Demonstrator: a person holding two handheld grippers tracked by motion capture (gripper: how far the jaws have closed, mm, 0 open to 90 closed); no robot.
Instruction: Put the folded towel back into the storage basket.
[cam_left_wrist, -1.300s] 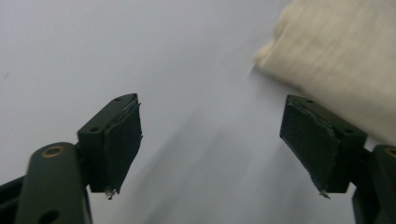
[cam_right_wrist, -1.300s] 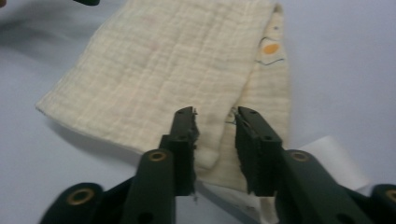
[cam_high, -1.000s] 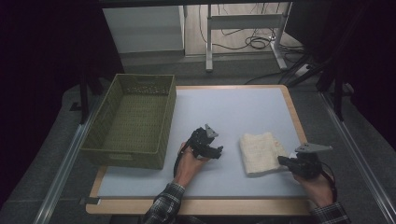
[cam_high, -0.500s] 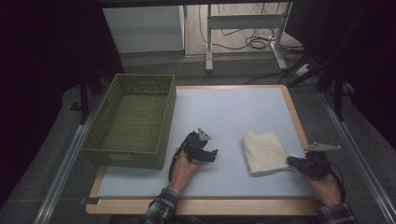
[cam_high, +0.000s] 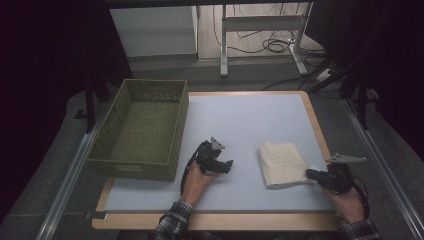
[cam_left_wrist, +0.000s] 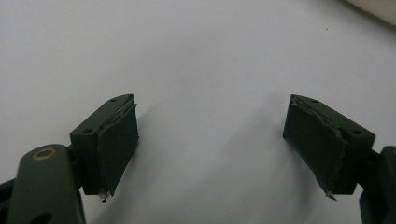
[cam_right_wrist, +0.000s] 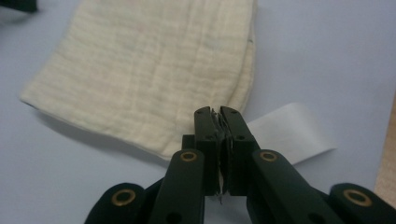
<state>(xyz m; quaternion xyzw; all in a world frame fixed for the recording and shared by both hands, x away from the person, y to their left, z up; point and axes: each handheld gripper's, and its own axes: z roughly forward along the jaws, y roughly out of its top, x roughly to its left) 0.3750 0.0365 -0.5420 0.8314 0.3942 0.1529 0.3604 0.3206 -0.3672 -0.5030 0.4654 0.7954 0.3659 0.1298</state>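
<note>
Your right tool (cam_high: 312, 174) lies low over the desk (cam_high: 250, 120) near its right edge, pointing left at the folded cream cloth (cam_high: 281, 163). In the right gripper view its jaws are pressed together at the cloth's near corner (cam_right_wrist: 187, 84); they have just been closing. You cannot tell from that view whether any fabric is caught between them, though the tips sit right at the hem. A white label (cam_right_wrist: 292, 130) sticks out from under the cloth just beside the jaws. Your right hand (cam_high: 347, 202) comes in from the bottom edge, wrist low, plaid cuff showing.

Your left tool (cam_high: 223, 165) rests on the desk toward the middle, pointing right, with your left hand (cam_high: 195, 180) cupped behind it. In the left gripper view its jaws stand wide apart over bare desk, nothing between them (cam_left_wrist: 210, 149).

The cloth lies flat on the right half of the desk, between your two tools. The green basket (cam_high: 107, 152) stands at the left edge, well apart from the cloth.
</note>
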